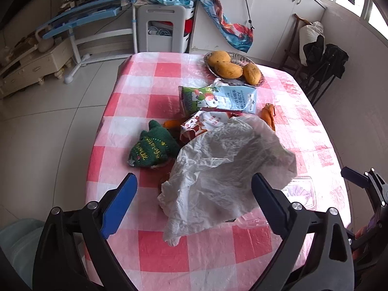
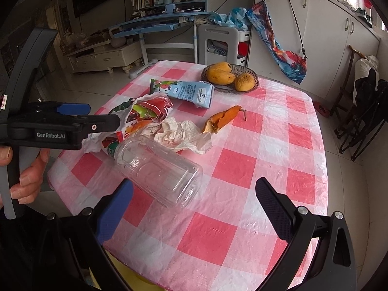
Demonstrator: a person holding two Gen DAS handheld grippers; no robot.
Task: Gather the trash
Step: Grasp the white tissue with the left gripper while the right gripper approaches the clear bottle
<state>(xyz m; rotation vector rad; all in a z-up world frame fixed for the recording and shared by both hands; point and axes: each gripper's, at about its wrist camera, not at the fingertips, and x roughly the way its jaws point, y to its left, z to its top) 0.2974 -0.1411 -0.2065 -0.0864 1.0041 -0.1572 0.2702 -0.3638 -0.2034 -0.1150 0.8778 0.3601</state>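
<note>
A crumpled white paper napkin (image 1: 225, 167) lies at the table's near middle, just ahead of my open, empty left gripper (image 1: 194, 189); it also shows in the right wrist view (image 2: 184, 133). A clear empty plastic bottle (image 2: 157, 172) lies on its side just ahead of my open, empty right gripper (image 2: 194, 194). A red and white snack wrapper (image 2: 143, 114), a blue milk carton (image 2: 186, 93) and an orange peel (image 2: 223, 121) lie further back. The carton (image 1: 218, 98) and wrapper (image 1: 203, 123) also show in the left wrist view.
A basket (image 2: 252, 74) with three mangoes stands at the far side of the checked table (image 2: 266, 169). A green knitted toy (image 1: 152, 148) lies left of the napkin. The left gripper's body (image 2: 55, 126) reaches in at the left edge. A folded chair (image 2: 359, 111) stands at the right.
</note>
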